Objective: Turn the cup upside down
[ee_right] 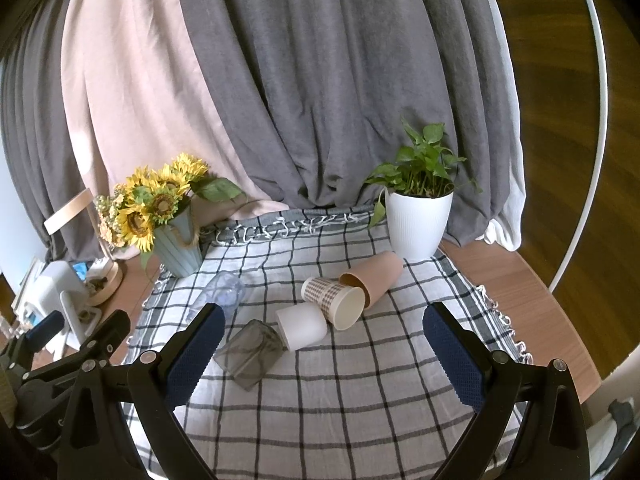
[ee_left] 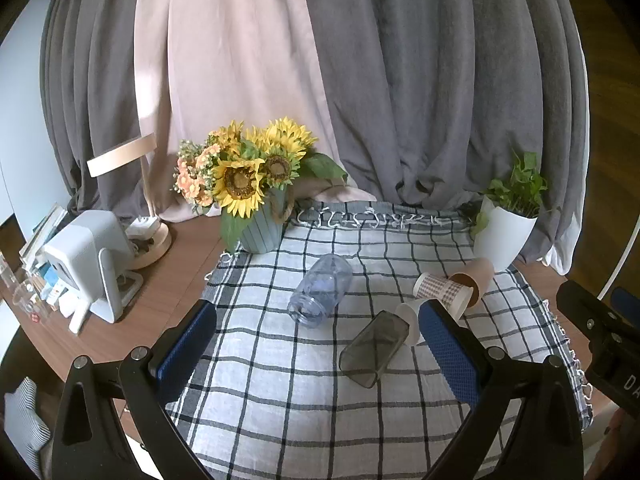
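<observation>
The blue-padded fingers [ee_left: 448,348] of the left gripper [ee_left: 316,344] stood spread wide with nothing between them, and the right gripper [ee_right: 324,344] was likewise wide open and empty, both held over the near part of the cloth.

Grey curtains [ee_right: 328,92] with a pink curtain [ee_left: 224,72] between them filled the far side. A checked tablecloth [ee_right: 320,392] covered most of the wooden table [ee_left: 168,280].

At the far right stood a white ribbed pot [ee_right: 418,224] holding a leafy green plant [ee_right: 420,164]. At the far left a pale blue vase [ee_left: 262,228] held sunflowers [ee_left: 248,172] and small peach blooms.

Five cups lay on their sides in the middle of the cloth, all empty so far as could be seen. The clear bluish plastic cup [ee_left: 322,290] lay furthest left, apart from the rest, mouth toward the near side. The smoky grey square tumbler [ee_right: 250,354] lay nearest, just beside the white paper cup [ee_right: 302,326]. The checked paper cup [ee_right: 334,300] touched the white one, its mouth facing near and right. The brown paper cup [ee_right: 376,278] leaned against the checked one, furthest right.
</observation>
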Demonstrator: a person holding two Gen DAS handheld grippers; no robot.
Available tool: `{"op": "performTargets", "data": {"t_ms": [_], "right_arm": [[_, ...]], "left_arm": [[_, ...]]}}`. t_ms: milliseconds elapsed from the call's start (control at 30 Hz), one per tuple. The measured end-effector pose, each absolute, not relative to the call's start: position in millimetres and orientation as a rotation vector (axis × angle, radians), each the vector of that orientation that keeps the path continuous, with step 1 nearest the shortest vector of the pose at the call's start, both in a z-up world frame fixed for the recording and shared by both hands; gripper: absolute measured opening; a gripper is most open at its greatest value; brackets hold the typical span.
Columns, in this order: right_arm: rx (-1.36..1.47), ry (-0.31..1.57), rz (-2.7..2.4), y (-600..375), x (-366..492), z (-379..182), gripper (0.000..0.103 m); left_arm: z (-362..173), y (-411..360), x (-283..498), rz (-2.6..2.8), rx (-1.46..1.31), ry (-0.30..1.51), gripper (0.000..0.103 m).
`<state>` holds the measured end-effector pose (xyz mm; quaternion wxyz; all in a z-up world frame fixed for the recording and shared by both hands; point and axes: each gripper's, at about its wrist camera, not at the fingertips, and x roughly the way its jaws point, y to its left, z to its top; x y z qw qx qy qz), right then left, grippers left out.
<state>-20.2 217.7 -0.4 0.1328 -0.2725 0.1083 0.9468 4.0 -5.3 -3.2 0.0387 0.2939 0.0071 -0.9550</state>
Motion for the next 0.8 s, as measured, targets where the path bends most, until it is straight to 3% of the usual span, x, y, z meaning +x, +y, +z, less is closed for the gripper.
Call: {"op": "performTargets", "data": {"t_ms": [800], "right_arm": [[-0.783,0.32,2.716,215.0,-16.2,-2.4,0.1]], "left_arm": [[-5.0,-7.6,7.8,-2.904,0.91,0.042,0.103]]}}
